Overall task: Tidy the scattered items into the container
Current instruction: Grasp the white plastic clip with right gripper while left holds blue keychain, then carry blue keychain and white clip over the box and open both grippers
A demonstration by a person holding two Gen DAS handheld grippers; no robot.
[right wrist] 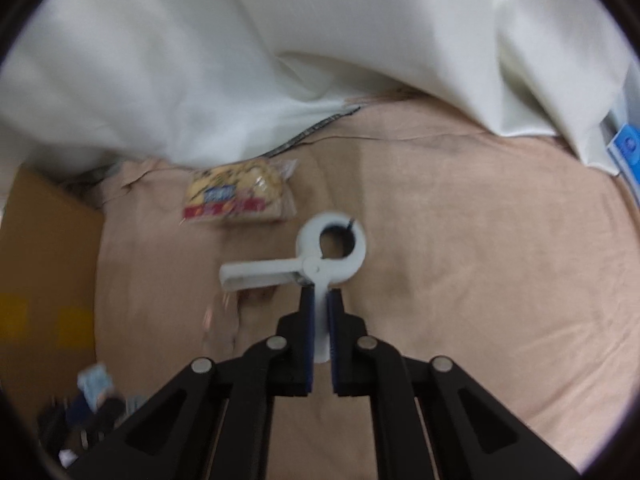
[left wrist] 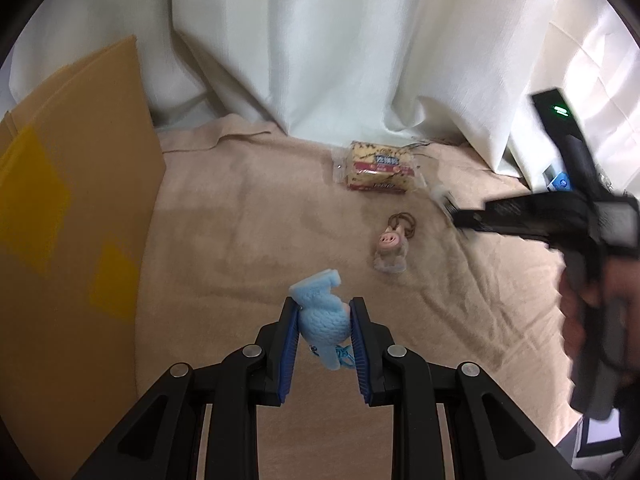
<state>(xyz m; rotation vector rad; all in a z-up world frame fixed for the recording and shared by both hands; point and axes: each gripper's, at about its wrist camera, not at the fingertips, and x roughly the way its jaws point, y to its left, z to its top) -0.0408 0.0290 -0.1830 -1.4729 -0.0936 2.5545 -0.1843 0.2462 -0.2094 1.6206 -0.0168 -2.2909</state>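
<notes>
My left tongs [left wrist: 323, 316] squeeze one blue fuzzy toy [left wrist: 320, 316], held up over the tan blanket [left wrist: 240, 220]. My right tongs [right wrist: 319, 300] pinch one white clip [right wrist: 320, 256] by its handle. Two things lie on the blanket farther away: one snack pack [left wrist: 376, 172] and one little pig [left wrist: 390, 246]. One cardboard box [left wrist: 72, 220] stands at the left.

Blue knitted toy [left wrist: 322, 320] and white clip [right wrist: 320, 268] held aloft; pig figurine [left wrist: 391, 246], snack packet [left wrist: 378, 168] lie near cardboard box [left wrist: 72, 240].
</notes>
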